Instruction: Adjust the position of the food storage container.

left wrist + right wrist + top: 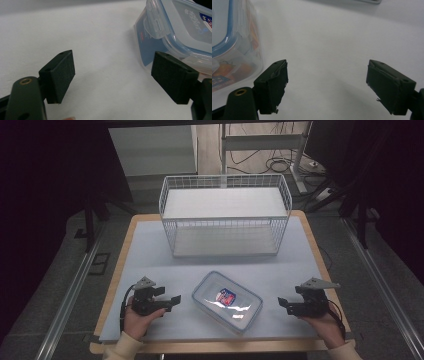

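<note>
A: Largest first. The desk (150, 245), light blue top with a wooden rim, carries a white wire basket (225, 215) at the middle of its far edge. Basket upright, open side up.

B: Next down?

A: Clear plastic container (227, 301) with a blue-sealed lid, lying flat near the middle of the near edge, turned at an angle to that edge. Printed label on the lid. Well apart from the basket.

B: Lid latched?

A: One side flap shows in the left gripper view, standing a little out from the container (172, 30) wall. Cannot tell about the others.

B: Grippers?

A: Left gripper (167, 301) sits near the near-left corner, held in a hand (137, 320), jaws spread wide, nothing between them; it is just beside the container's left end, not touching. Right gripper (284, 304) near the near-right corner, jaws likewise spread and empty, near the container's right end with a gap.
</note>
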A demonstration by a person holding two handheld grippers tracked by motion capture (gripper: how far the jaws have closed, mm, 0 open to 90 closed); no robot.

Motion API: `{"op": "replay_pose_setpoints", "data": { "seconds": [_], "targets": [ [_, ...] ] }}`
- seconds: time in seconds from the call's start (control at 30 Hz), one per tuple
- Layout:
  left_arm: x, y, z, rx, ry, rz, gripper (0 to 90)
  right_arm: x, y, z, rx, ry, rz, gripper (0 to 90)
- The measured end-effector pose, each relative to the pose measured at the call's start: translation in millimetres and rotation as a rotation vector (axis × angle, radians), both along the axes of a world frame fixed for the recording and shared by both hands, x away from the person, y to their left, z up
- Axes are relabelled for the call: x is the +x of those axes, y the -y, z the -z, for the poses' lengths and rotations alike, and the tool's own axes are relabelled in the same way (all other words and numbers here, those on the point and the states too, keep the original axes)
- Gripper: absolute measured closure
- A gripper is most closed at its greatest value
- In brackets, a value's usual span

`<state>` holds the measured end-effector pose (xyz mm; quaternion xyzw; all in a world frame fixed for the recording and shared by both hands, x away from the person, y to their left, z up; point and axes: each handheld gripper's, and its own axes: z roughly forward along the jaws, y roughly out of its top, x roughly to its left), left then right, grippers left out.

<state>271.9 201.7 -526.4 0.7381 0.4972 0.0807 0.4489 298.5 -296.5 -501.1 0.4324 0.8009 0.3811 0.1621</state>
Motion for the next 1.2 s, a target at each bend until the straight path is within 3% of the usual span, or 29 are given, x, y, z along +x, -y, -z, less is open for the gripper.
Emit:
{"op": "replay_pose_setpoints", "data": {
  "seconds": [0.8, 0.9, 1.2],
  "targets": [
    [3.1, 1.2, -0.4, -0.003, -0.005, 0.005, 18.8, -5.8, 3.4, -7.4, 0.019, 0.004, -0.017, 38.4],
    [2.0, 0.6, -1.6, -0.003, 0.001, 0.002, 18.8, -6.7, 2.4, -9.2, 0.023, 0.007, -0.026, 43.7],
    [2.3, 1.3, -1.2, 0.001, -0.002, 0.004, 18.9, -14.5, -5.2, -21.6, 0.059, 0.021, -0.093, 73.0]
  ]
}}
